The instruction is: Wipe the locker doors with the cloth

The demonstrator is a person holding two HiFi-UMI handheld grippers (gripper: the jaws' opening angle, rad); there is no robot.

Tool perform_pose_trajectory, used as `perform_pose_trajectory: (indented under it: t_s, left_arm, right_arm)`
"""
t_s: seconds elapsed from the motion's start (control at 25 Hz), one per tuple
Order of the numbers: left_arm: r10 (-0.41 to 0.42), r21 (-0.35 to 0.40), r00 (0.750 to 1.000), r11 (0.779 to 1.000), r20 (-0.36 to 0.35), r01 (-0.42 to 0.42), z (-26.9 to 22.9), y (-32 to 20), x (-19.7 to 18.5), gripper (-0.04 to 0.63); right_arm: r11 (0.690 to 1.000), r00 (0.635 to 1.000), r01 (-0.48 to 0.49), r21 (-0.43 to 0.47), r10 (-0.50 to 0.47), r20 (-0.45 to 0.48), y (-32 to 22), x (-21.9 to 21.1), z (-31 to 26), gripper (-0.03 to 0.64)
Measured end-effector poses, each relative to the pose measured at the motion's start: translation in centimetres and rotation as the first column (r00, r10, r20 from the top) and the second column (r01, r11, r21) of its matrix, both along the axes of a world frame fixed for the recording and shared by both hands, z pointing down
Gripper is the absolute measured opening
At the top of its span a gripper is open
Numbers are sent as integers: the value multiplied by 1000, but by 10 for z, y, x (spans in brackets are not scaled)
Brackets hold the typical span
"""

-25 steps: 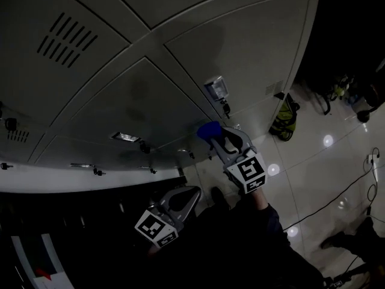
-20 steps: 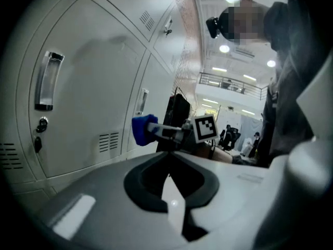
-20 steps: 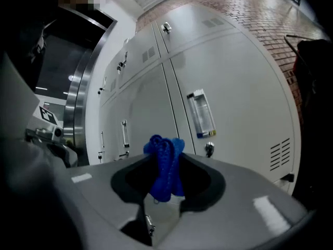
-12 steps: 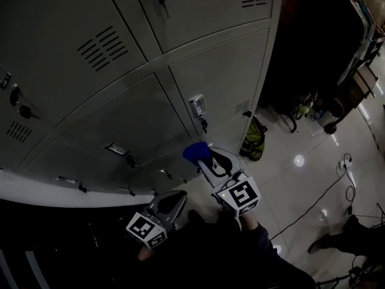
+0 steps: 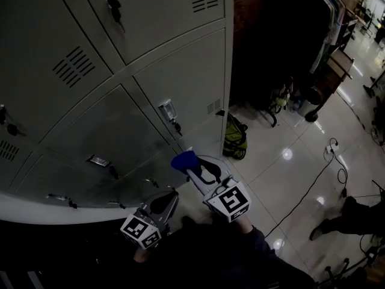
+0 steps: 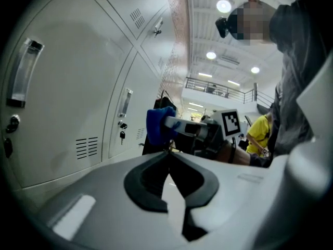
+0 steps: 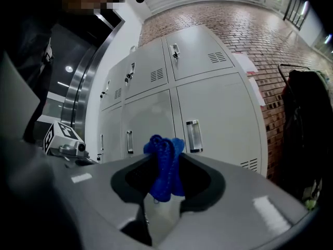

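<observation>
Grey locker doors (image 5: 180, 71) fill the left of the head view, each with a small handle and a lock. My right gripper (image 5: 187, 164) is shut on a bunched blue cloth (image 5: 184, 160), held low in front of the bottom row and a short way off the doors. In the right gripper view the blue cloth (image 7: 165, 163) stands up between the jaws, with the locker doors (image 7: 218, 119) beyond it. My left gripper (image 5: 169, 195) hangs lower and to the left, shut with nothing in it. The left gripper (image 6: 167, 152) view shows the cloth (image 6: 157, 125) ahead.
A green and yellow bag (image 5: 234, 138) lies on the glossy tiled floor by the locker bank's right end. Cables (image 5: 313, 185) trail across the floor. A clothes rack (image 5: 337, 17) stands at the upper right, and a person's leg (image 5: 343, 221) shows at the right.
The head view has swung up and right, so more upper doors and floor show. The right gripper with the cloth has come away from the handle it was near.
</observation>
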State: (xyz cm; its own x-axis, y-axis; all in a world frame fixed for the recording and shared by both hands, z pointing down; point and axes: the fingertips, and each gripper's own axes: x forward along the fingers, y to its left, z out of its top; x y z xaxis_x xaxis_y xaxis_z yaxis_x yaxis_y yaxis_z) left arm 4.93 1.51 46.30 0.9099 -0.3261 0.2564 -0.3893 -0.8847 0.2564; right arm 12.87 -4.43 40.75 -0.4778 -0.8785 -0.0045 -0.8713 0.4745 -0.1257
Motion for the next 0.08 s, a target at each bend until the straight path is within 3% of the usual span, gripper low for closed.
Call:
perform_pose_trajectory:
  t_s: [0.08]
  left_arm:
    - [10, 2, 1000, 1000, 0, -10, -1, 1, 8, 0]
  right_arm:
    - [1000, 1000, -2, 5, 2, -12, 4, 6, -1, 129]
